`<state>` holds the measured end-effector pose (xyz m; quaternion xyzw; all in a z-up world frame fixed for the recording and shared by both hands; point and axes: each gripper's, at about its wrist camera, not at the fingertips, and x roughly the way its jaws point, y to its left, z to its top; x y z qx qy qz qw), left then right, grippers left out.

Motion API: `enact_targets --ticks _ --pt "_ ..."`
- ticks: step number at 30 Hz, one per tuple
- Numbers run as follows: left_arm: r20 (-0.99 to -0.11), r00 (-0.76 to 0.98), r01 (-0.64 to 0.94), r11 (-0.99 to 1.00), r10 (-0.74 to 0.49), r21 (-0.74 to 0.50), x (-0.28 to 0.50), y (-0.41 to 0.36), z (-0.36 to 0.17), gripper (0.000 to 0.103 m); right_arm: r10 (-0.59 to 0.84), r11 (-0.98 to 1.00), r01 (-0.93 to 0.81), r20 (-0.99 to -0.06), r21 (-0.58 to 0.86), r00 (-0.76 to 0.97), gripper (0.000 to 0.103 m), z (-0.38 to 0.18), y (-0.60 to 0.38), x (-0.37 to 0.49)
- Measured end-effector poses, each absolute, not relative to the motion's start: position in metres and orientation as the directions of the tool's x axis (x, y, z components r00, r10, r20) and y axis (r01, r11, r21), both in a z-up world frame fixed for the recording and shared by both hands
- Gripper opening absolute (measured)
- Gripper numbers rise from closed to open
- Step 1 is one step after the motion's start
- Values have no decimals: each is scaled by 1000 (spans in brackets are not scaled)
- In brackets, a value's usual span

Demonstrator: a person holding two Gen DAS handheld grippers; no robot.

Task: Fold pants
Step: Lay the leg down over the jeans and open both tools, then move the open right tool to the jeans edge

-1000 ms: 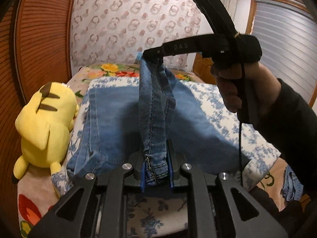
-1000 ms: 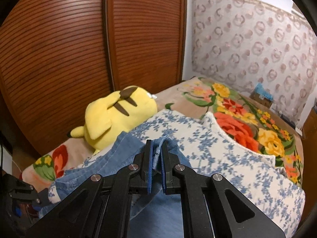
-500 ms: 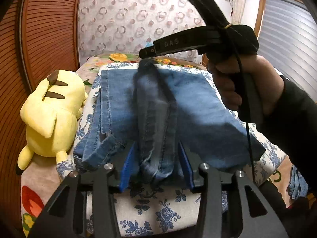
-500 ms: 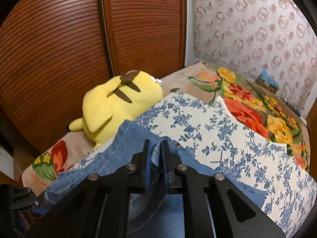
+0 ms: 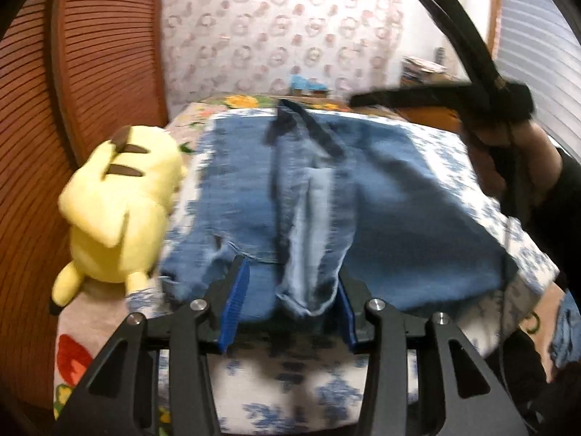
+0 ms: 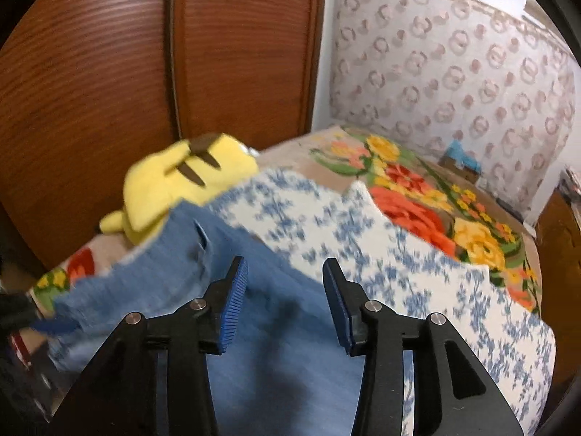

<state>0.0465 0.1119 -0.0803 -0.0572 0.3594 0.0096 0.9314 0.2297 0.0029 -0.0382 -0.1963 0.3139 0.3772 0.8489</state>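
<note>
The blue jeans (image 5: 381, 196) lie folded on a white-and-blue floral cloth (image 5: 319, 396) on the bed. A bunched strip of denim (image 5: 308, 225) runs down their middle. My left gripper (image 5: 292, 303) is open, its blue pads on either side of the strip's near end. My right gripper (image 6: 287, 301) is open and empty over the jeans (image 6: 254, 327) near their far edge. In the left wrist view the right gripper (image 5: 435, 94) hovers above the jeans' far right, held by a hand.
A yellow plush toy (image 5: 120, 203) lies left of the jeans, against the brown slatted wardrobe doors (image 6: 145, 72). A floral bedspread (image 6: 435, 210) extends behind. A patterned wall (image 5: 276, 29) closes the far end. More blue fabric (image 5: 566, 330) sits at the lower right.
Both grippers have opened and let go of the denim. The raised fold has dropped flat onto the jeans. The right gripper has pulled away to the right.
</note>
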Motion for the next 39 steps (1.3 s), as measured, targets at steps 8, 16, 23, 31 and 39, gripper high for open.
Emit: enact_targets --ticks 8,16,23,31,39 --pt "-689 725 -151 980 20 -130 36 142 -96 43 520 631 -774 -713 -49 469 44 -63 10 232" --pt "-678 735 -135 981 6 -139 32 143 -94 43 531 568 -821 -733 -65 425 44 -75 47 213" --pt "-643 766 -117 986 11 -123 27 136 -78 46 546 578 -814 -716 -54 435 45 -63 25 201" --pt "-623 782 -73 989 -22 -126 36 122 -71 59 508 653 -754 -696 -73 508 59 -57 -54 189" --pt "-661 750 -78 990 -19 -117 55 114 -85 59 443 745 -666 -768 29 462 60 -95 -113 219"
